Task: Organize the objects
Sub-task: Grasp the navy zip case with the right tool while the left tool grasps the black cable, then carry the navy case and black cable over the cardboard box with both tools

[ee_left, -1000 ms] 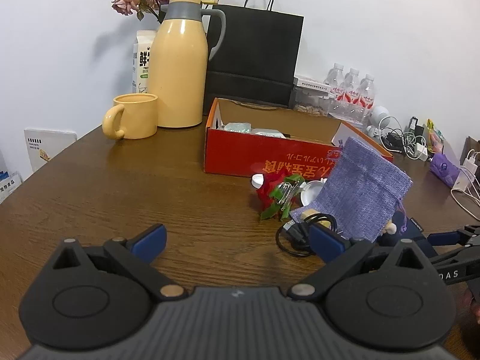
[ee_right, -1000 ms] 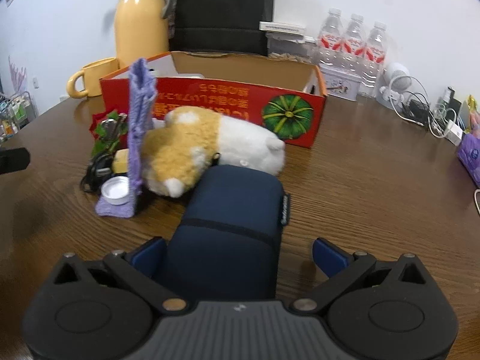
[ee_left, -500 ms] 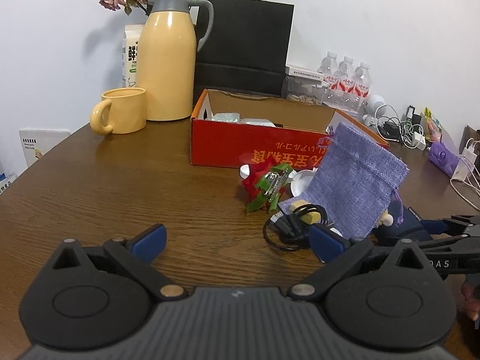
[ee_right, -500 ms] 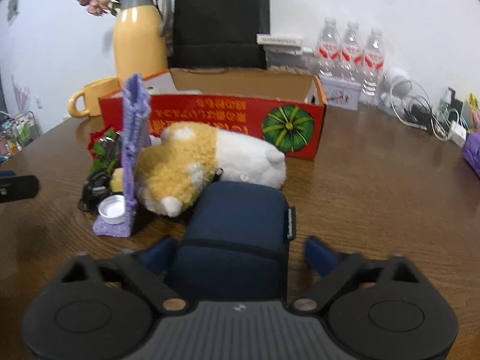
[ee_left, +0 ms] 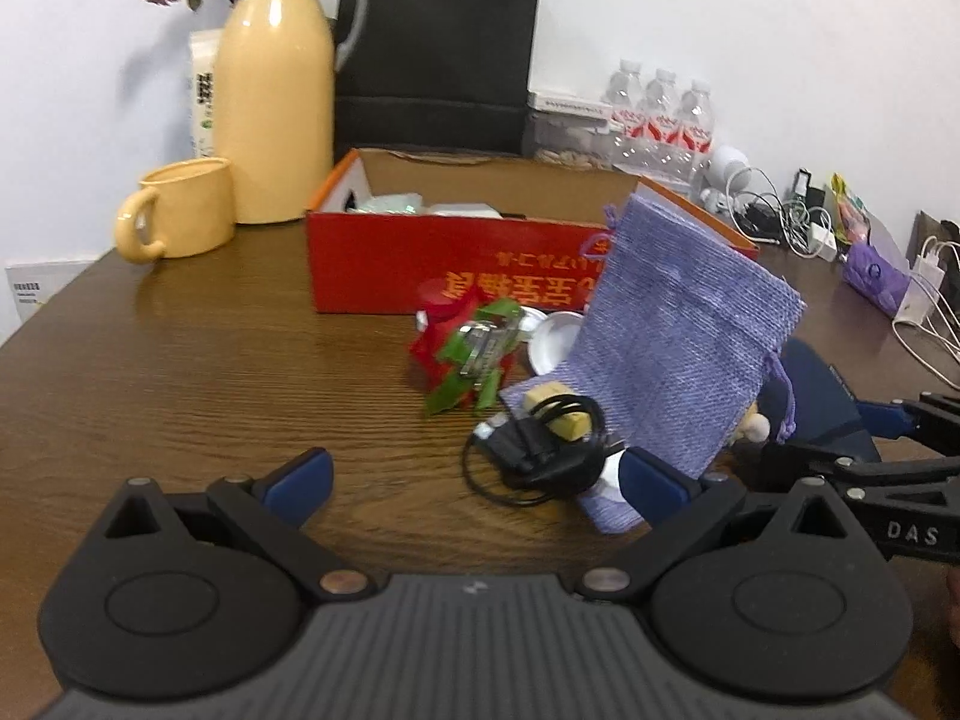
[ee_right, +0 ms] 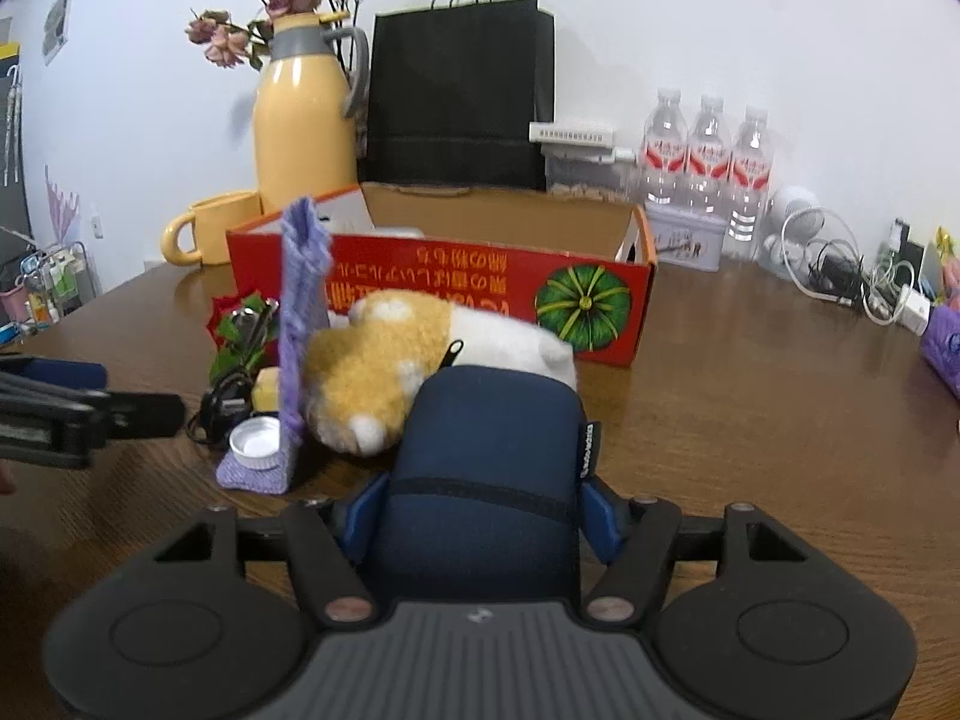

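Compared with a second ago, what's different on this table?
The right gripper has just been closing, and its blue pads now press the sides of the navy pouch. The left gripper, jaws wide and empty, edged toward the black cable. Plush toy, purple bag and red box stayed put.

White wall (ee_right: pixel 720 30) bkgd, brown wood table (ee_left: pixel 210 372).

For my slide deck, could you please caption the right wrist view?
Right gripper closing on a navy pouch beside a plush toy, red box behind.
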Demonstrator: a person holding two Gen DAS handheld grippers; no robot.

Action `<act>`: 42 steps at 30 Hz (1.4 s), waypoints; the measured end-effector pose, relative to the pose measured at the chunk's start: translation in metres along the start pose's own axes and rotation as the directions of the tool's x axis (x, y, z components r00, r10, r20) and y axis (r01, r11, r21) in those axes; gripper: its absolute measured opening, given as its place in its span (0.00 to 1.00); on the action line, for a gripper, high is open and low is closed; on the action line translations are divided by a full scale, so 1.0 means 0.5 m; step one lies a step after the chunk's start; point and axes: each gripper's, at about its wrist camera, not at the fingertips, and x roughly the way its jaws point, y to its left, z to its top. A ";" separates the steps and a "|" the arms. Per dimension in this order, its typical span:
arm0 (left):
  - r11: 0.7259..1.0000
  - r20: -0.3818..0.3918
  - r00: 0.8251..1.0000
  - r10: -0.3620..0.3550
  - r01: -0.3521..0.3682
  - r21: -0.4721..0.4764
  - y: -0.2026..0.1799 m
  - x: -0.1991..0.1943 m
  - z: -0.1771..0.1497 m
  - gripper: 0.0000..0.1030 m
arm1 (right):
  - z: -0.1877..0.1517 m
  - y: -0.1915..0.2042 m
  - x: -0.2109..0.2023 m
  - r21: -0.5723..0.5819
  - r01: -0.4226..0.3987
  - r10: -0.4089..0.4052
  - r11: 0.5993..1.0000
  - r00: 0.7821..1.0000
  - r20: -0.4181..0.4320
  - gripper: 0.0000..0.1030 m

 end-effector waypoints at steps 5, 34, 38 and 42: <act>0.999 -0.039 0.999 -0.035 0.034 -0.029 -0.006 0.029 0.009 1.00 | -0.001 -0.003 -0.015 0.004 0.014 -0.014 1.000 0.999 0.039 0.62; 0.998 0.144 0.987 -0.068 0.065 0.023 -0.021 -0.023 -0.019 0.17 | -0.006 -0.011 -0.026 0.023 0.031 -0.032 0.999 0.997 0.067 0.62; 0.998 0.178 0.982 -0.067 0.063 0.027 -0.019 -0.047 -0.018 0.17 | -0.007 -0.009 -0.032 0.016 0.039 -0.040 0.999 0.996 0.082 0.62; 0.997 0.212 0.974 -0.075 0.069 0.036 -0.016 -0.074 -0.007 0.17 | -0.005 -0.007 -0.037 0.005 0.045 -0.045 0.999 0.995 0.091 0.62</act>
